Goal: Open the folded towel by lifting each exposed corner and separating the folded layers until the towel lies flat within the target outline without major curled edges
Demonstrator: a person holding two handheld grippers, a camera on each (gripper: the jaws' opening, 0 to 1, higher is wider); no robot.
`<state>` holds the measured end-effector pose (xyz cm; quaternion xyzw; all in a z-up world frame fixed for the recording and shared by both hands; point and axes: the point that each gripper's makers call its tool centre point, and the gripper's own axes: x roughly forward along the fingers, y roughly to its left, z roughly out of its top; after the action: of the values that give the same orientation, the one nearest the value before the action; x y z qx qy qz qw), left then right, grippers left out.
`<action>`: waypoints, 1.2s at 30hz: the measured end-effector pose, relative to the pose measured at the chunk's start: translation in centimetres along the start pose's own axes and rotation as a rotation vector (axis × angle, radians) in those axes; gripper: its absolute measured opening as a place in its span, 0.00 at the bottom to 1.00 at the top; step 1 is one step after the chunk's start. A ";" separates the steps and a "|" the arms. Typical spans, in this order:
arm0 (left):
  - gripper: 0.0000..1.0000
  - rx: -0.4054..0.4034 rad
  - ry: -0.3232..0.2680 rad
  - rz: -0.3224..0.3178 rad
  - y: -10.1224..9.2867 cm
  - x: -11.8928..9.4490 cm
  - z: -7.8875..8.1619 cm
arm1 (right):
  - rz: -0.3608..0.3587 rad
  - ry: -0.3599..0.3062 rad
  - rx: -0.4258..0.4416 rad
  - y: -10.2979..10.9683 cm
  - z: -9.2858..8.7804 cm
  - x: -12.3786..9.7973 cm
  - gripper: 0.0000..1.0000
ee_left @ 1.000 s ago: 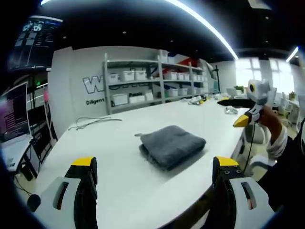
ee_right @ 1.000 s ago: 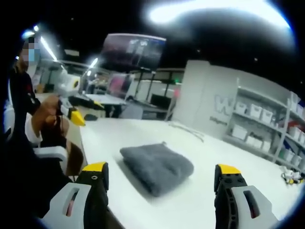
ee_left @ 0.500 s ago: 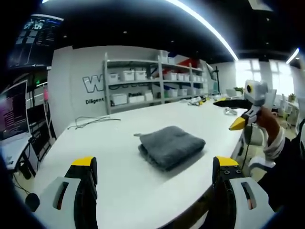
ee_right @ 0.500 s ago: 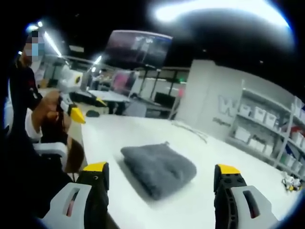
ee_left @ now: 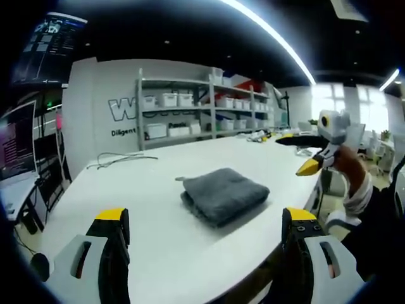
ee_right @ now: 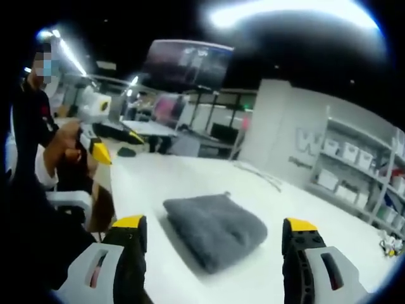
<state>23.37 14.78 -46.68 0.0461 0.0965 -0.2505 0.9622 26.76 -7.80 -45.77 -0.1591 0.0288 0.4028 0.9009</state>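
Grey folded towel (ee_left: 222,194) sits mid-surface (ee_left: 126,209), still fully folded. Over the last second the left hand-held gripper (ee_left: 201,235) and right hand-held gripper (ee_right: 212,239) only drifted slightly; jaws apart, both well clear. Unfolding not yet begun; no target outline discernible.

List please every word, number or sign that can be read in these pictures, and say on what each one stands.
"W": large white letter on the grey wall, cut off by the shelf rack.
"Diligent": small line under it, cut off there too.
Hanging screen: text too small to read.
Right gripper view: wall lettering blurred.
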 end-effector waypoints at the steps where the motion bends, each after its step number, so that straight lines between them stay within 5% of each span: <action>1: 0.99 0.000 0.000 0.000 0.0 0.0 0.0 | 0.004 -0.008 0.008 0.0 0.1 0.1 0.87; 36: 0.99 0.003 -0.003 0.004 0.2 -0.3 0.3 | 0.058 -0.021 0.019 1.2 0.8 2.1 0.82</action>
<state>23.22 15.09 -46.34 0.0473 0.0948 -0.2487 0.9628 27.21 -5.32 -45.72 -0.1452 0.0279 0.4300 0.8906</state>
